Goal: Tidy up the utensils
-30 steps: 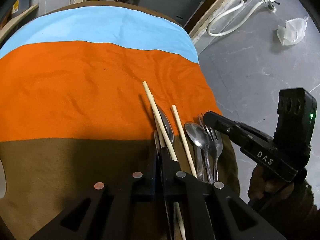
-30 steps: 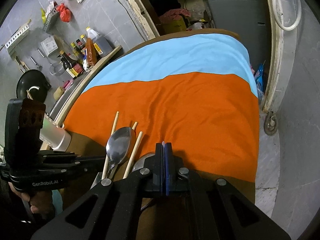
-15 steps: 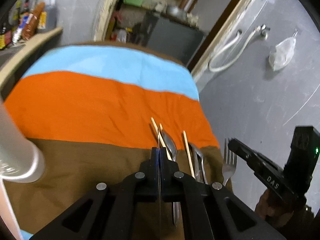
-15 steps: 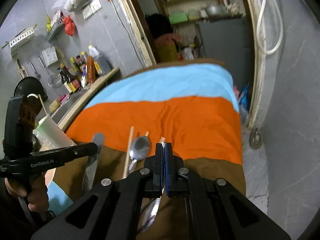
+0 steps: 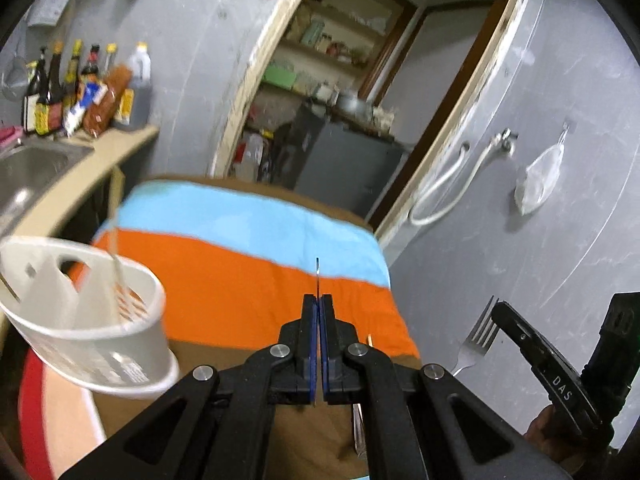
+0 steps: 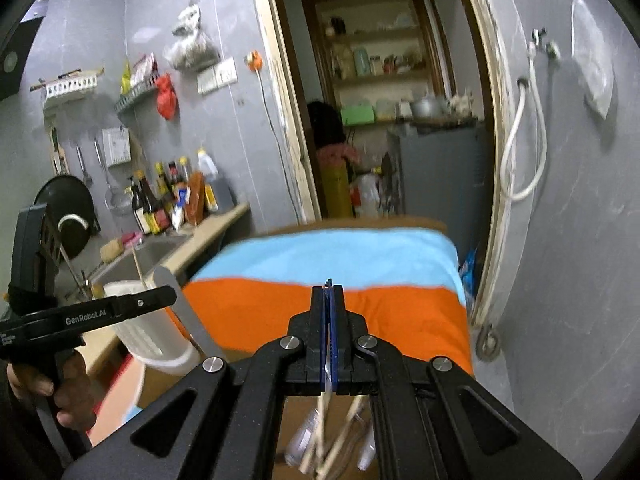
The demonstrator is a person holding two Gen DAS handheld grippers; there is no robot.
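Left gripper (image 5: 317, 312) clamps a knife (image 5: 317, 276) edge-on, right gripper (image 6: 329, 300) pinches a fork (image 5: 478, 338), both near the white caddy (image 5: 96, 344) at left; thin handles could swivel and miss the slots

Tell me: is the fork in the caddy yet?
Out. The right gripper holds the fork in the air, clear of the white caddy.
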